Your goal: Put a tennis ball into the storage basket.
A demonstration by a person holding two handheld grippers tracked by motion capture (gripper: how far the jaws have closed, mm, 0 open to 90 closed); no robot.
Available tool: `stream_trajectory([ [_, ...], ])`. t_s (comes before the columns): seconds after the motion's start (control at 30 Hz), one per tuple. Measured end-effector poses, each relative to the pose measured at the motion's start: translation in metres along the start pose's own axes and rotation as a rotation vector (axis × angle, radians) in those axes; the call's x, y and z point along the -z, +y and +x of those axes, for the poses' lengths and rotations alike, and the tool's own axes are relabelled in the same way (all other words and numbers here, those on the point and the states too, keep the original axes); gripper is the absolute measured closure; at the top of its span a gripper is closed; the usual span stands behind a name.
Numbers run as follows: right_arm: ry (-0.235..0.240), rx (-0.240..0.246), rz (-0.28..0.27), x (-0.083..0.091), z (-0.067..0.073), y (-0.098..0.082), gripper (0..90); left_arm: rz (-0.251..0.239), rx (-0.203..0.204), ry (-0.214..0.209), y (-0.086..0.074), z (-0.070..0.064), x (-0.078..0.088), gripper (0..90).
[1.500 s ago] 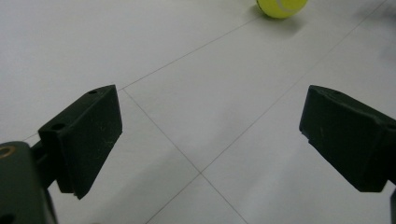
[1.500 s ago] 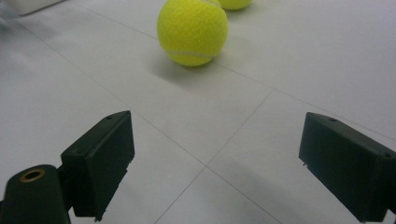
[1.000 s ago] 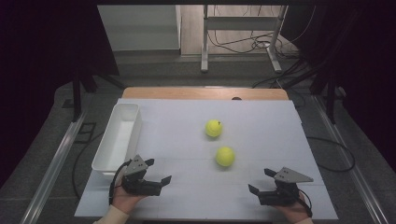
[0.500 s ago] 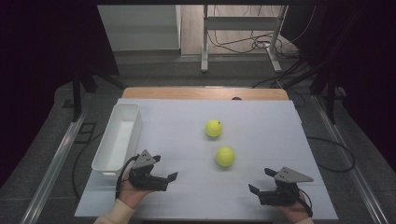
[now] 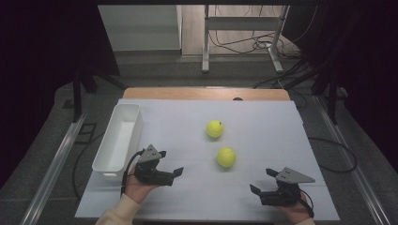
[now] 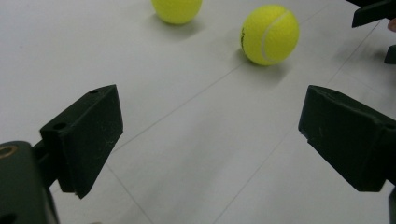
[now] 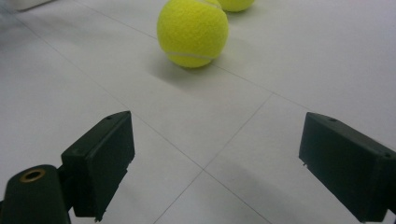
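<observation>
At near left of the table [image 5: 263, 117], the left gripper [image 5: 174, 174] is held just above the white surface w/ jaws spread wide and nothing between them, pointing right toward the nearer tennis ball [image 5: 226, 157]. That ball is seen some way off from it, approx. mid-table. Seen along the left gripper's own jaws, the nearer ball [image 6: 269, 34] sits ahead and to the right, untouched, w/ the farther tennis ball [image 6: 177, 9] beyond it (cut off by the top edge). At near right, the right gripper [image 5: 263, 183] is likewise held w/ jaws wide apart, empty, aimed left and away toward the same nearer ball [image 7: 192, 31], which rests on the bare surface well clear of both jaws. The farther ball [image 5: 214, 129] lies just beyond the nearer one, slightly left, the two close but apart. A white bin [image 5: 106, 161] is set along the table's left edge, lengthwise near-to-far, its near end just beside the left gripper.
</observation>
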State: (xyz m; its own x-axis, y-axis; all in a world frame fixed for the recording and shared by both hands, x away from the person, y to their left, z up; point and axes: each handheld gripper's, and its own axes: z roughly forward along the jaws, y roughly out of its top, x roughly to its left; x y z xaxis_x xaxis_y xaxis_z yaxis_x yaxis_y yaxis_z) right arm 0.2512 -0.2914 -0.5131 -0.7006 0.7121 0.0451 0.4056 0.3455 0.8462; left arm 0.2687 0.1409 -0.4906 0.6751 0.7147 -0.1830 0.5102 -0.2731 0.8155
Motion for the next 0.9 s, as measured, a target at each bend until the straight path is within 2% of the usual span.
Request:
stream_trajectory([
  [0.73,0.008,0.003,0.006,-0.001,0.002,0.000,10.7,0.012,-0.017,-0.038,0.027,-0.009,-0.023,7.5],
  [0.9,0.004,0.002,0.008,-0.001,0.001,0.000,10.7,0.017,-0.032,-0.041,0.032,-0.011,-0.028,7.6],
])
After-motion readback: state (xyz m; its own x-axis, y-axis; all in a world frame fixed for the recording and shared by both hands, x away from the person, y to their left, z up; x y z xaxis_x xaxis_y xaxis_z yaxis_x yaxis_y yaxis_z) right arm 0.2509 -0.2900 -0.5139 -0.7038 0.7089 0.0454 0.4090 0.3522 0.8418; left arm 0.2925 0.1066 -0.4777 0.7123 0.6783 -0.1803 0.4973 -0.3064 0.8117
